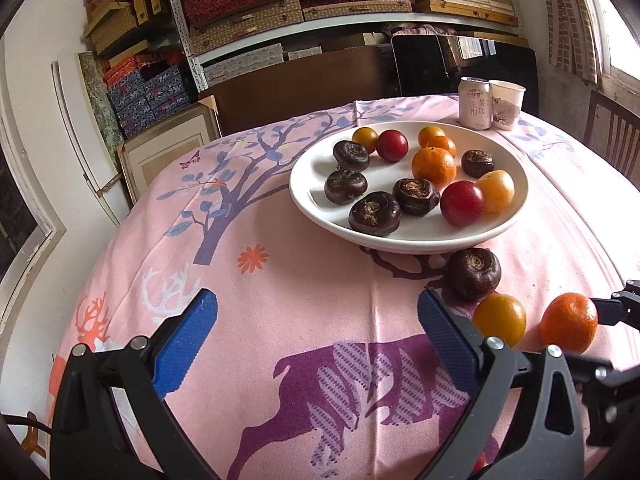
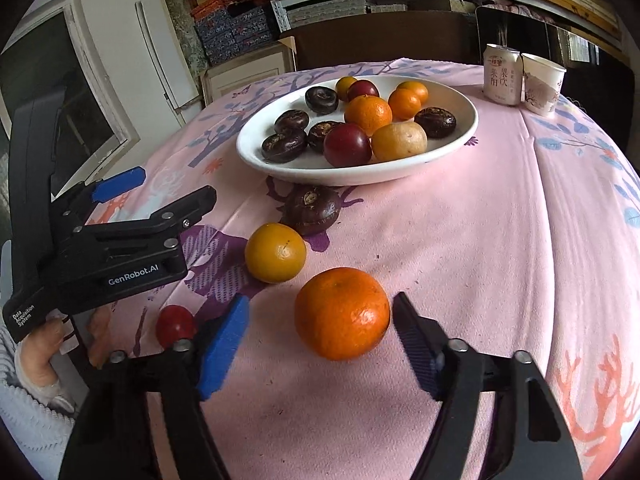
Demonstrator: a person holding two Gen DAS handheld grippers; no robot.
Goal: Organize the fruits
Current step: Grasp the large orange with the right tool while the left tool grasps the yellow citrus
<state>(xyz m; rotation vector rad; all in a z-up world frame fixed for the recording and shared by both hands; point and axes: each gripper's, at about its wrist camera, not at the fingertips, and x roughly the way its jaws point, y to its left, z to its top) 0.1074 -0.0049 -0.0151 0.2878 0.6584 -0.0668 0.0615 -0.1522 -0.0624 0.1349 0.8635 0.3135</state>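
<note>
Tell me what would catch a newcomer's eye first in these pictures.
Probably the white plate heaped with dark, red and orange fruits, mid-table on the pink deer-print tablecloth. Next, the bright tangerine lying loose in front of it, between the right gripper jaws.

Soft daylight from a blown-out window [image 1: 624,12] — edges bend, corners perhaps vignetted.
</note>
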